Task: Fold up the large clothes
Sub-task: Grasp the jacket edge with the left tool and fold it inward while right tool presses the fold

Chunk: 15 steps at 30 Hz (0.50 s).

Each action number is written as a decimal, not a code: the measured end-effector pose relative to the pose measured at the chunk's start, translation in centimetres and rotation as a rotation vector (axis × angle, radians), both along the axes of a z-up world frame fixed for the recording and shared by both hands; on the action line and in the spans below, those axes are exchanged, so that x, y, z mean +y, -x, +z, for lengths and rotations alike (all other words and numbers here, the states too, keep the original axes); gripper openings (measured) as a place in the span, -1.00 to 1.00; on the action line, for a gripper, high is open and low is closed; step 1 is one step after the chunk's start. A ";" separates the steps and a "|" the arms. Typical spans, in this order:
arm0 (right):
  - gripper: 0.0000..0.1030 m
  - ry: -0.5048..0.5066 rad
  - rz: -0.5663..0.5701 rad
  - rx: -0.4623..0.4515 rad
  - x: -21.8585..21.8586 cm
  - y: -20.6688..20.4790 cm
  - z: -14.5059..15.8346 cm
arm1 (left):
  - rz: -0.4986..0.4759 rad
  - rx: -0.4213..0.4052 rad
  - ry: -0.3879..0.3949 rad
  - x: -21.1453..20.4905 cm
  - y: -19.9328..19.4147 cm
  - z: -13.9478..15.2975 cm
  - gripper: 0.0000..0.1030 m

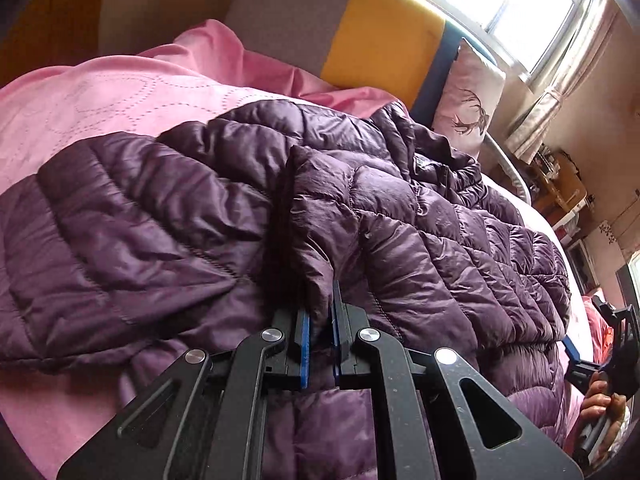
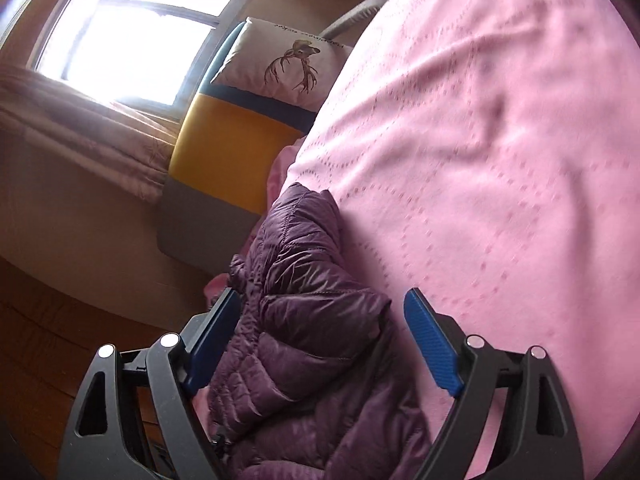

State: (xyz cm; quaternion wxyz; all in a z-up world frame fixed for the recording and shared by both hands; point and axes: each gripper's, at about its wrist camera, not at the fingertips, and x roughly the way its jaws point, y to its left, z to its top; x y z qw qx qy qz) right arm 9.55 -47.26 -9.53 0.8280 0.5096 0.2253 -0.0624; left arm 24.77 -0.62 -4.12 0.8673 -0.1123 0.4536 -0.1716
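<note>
A purple quilted down jacket (image 1: 248, 208) lies spread over a bed with a pink blanket (image 1: 80, 96). My left gripper (image 1: 320, 312) is shut on a raised fold of the jacket's edge, pinched between its blue pads. In the right wrist view the jacket (image 2: 304, 320) runs along the edge of the pink blanket (image 2: 500, 160). My right gripper (image 2: 324, 304) is open, its blue pads (image 2: 430, 344) wide on either side of the jacket's puffy edge, which lies between them. The right gripper also shows in the left wrist view (image 1: 600, 360), held in a hand beyond the jacket's far side.
A headboard with yellow, grey and blue panels (image 1: 376, 40) stands at the bed's end. A white pillow with a deer print (image 1: 468, 104) leans on it. A bright window with curtains (image 1: 504, 4) is behind. Wooden floor (image 2: 48, 320) lies beside the bed.
</note>
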 end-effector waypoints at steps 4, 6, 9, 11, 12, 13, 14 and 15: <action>0.49 0.243 0.135 0.017 4.9 -2.8 3.3 | 0.008 0.013 0.025 0.1 -0.2 -0.2 -0.87; 0.48 0.344 0.198 0.042 7.6 -5.1 3.7 | 0.007 0.009 0.025 0.2 -0.1 -0.1 -0.87; 0.48 0.405 0.207 0.119 8.6 -9.1 2.5 | -0.001 -0.005 0.011 -0.2 -0.1 0.1 -0.87; 0.46 0.389 0.190 0.185 7.5 -11.1 0.9 | -0.005 -0.008 0.013 0.0 0.0 0.2 -0.87; 0.44 0.372 0.179 0.215 6.7 -11.9 0.0 | -0.008 -0.006 0.021 0.0 -0.1 0.1 -0.87; 0.44 0.365 0.175 0.230 6.1 -12.3 -0.8 | -0.014 -0.004 0.028 0.0 -0.1 -0.1 -0.87; 0.44 0.366 0.176 0.236 5.8 -12.4 -1.4 | -0.021 -0.003 0.030 -0.2 -0.3 -0.3 -0.87; 0.47 0.381 0.183 0.237 5.9 -12.6 -1.8 | -0.033 -0.005 0.022 -0.6 -0.3 -0.7 -0.87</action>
